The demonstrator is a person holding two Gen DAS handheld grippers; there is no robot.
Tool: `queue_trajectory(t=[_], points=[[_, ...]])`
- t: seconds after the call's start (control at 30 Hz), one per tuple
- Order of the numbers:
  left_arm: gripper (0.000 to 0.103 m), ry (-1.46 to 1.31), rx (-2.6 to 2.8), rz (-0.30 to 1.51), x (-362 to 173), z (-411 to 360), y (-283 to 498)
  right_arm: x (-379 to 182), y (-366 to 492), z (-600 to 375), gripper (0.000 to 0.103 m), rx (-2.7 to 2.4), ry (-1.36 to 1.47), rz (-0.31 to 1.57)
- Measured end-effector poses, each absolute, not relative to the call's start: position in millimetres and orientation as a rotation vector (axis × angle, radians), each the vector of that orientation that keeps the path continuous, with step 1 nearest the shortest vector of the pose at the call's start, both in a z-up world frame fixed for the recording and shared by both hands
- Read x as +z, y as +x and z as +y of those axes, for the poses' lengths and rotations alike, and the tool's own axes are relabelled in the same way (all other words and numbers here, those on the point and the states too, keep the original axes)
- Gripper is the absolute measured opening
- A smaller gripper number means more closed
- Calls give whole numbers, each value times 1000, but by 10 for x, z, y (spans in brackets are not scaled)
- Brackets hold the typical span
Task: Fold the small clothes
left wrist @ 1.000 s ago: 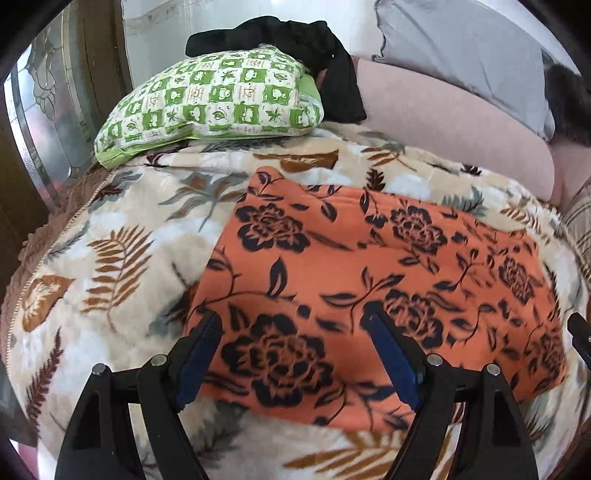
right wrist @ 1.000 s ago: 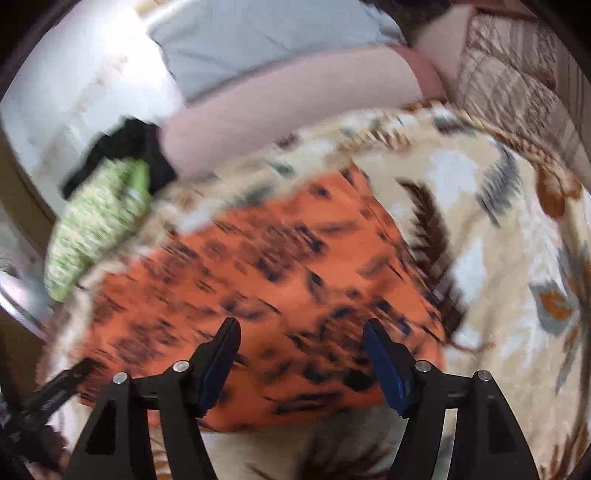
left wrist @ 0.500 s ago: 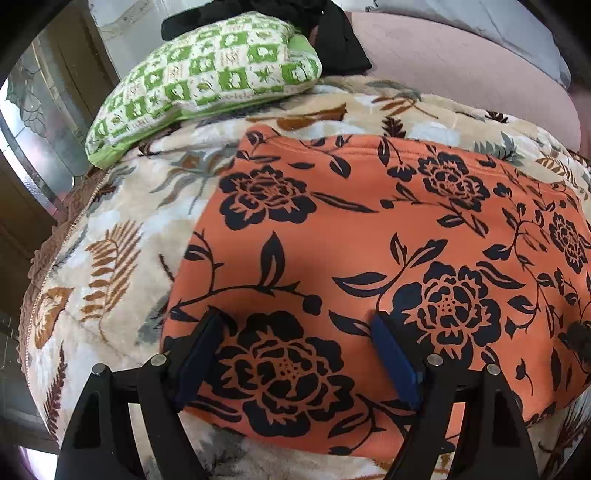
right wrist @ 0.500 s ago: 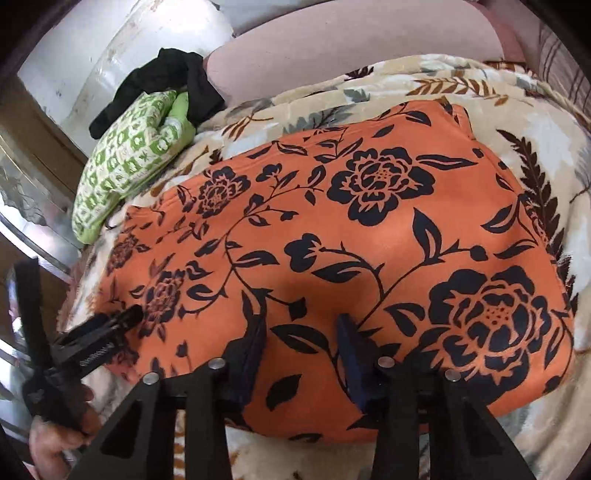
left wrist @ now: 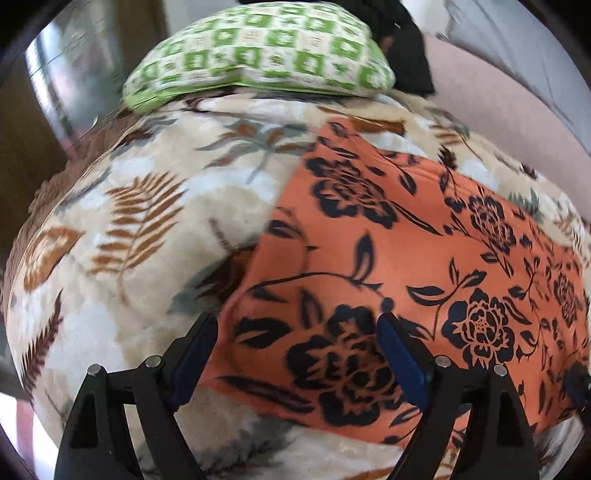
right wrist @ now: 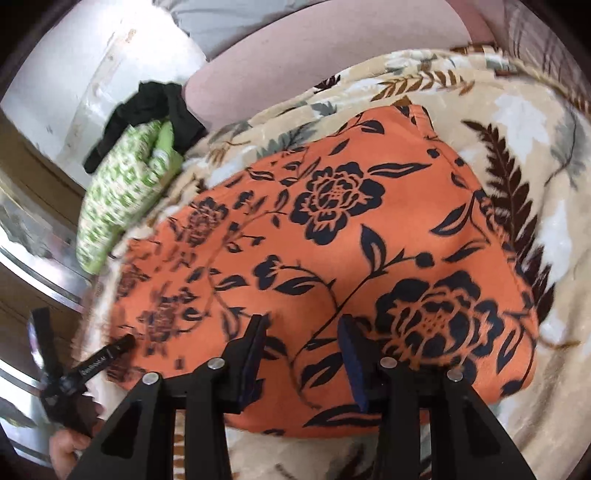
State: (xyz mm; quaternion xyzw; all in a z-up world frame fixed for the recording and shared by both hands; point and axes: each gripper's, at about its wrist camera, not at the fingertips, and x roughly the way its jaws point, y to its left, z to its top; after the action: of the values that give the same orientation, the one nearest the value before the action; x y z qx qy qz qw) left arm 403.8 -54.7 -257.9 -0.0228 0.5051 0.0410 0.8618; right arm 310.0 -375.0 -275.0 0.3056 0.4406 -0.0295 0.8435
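Observation:
An orange garment with black flowers (left wrist: 399, 258) lies flat on a cream leaf-print blanket (left wrist: 140, 229). It fills the middle of the right wrist view (right wrist: 332, 258). My left gripper (left wrist: 297, 356) is open, low over the garment's near left corner, jaws wide and empty. My right gripper (right wrist: 303, 358) is open with a narrower gap, over the garment's near edge right of centre, holding nothing. The left gripper also shows at the left of the right wrist view (right wrist: 92, 363).
A green-and-white checked pillow (left wrist: 258, 55) with a black garment (right wrist: 151, 107) behind it lies at the far left of the bed. A pink bolster (right wrist: 314, 55) and a grey pillow (right wrist: 236, 18) line the far side. A wooden frame with glass (left wrist: 55, 74) stands left.
My left gripper has shifted left, from over the garment's middle to its near left corner. My right gripper has stayed low at the near edge, and its jaws stand narrower than one second ago.

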Motion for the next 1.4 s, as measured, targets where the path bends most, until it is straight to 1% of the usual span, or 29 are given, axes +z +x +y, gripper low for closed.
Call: queue_trajectory(t=[0.1, 0.2, 0.27, 0.33, 0.43, 0.53, 0.57, 0.6, 0.63, 0.67, 0.73, 0.77, 0.8, 0.87, 0.97, 1.03, 1.07, 1.1, 1.17, 1.27, 1.3, 1.37, 1.4], points=[[89, -88, 93, 1050, -2535, -404, 3941, -2720, 2983, -3778, 49, -14, 742, 898], [89, -108, 160, 1042, -2512, -217, 3851, -2657, 2910, -3716, 52, 12, 751, 874], [89, -189, 172, 1065, -2528, -46, 3793, -2625, 2880, -3660, 52, 27, 753, 866], [89, -328, 155, 1111, -2613, 109, 3718, -2608, 2872, -3588, 52, 57, 765, 851], [87, -487, 102, 1153, -2742, 168, 3622, -2600, 2930, -3404, 52, 127, 761, 851], [86, -507, 54, 1132, -2747, 64, 3576, -2602, 3003, -3188, 52, 178, 728, 849], [78, -516, 37, 1121, -2739, 20, 3561, -2594, 3023, -3107, 52, 190, 706, 844], [63, -528, 23, 1116, -2750, -27, 3566, -2593, 3059, -3008, 51, 200, 676, 840], [57, -533, 14, 1123, -2773, -65, 3580, -2605, 3088, -2951, 51, 199, 655, 840], [55, -534, 7, 1138, -2825, -109, 3619, -2625, 3109, -2922, 51, 192, 639, 843], [55, -512, 23, 1113, -2846, -167, 3649, -2765, 3188, -2880, 48, 158, 602, 897], [58, -509, 29, 1104, -2840, -179, 3666, -2891, 3223, -2903, 47, 144, 623, 937], [64, -518, 28, 1093, -2838, -202, 3696, -2945, 3225, -2940, 45, 148, 653, 939], [72, -549, 14, 1079, -2850, -201, 3767, -2940, 3226, -2972, 43, 157, 666, 943], [72, -578, -11, 1017, -2823, -197, 3813, -2963, 3236, -2973, 43, 160, 675, 956], [65, -585, -28, 1003, -2821, -204, 3846, -2963, 3235, -2968, 43, 160, 665, 954], [55, -581, -21, 999, -2822, -213, 3857, -2961, 3233, -2968, 43, 160, 663, 954], [51, -557, -7, 994, -2816, -236, 3863, -2957, 3228, -2970, 43, 160, 661, 953], [49, -542, 0, 990, -2817, -236, 3833, -2958, 3237, -2970, 43, 162, 661, 953], [49, -528, 10, 987, -2831, -249, 3841, -2958, 3231, -2979, 43, 163, 667, 951], [54, -529, 9, 990, -2852, -249, 3849, -2960, 3231, -2980, 43, 162, 666, 951], [59, -548, -4, 981, -2879, -248, 3867, -2962, 3230, -2980, 43, 161, 668, 951], [59, -555, -7, 975, -2873, -238, 3860, -2960, 3233, -2980, 43, 163, 665, 952]])
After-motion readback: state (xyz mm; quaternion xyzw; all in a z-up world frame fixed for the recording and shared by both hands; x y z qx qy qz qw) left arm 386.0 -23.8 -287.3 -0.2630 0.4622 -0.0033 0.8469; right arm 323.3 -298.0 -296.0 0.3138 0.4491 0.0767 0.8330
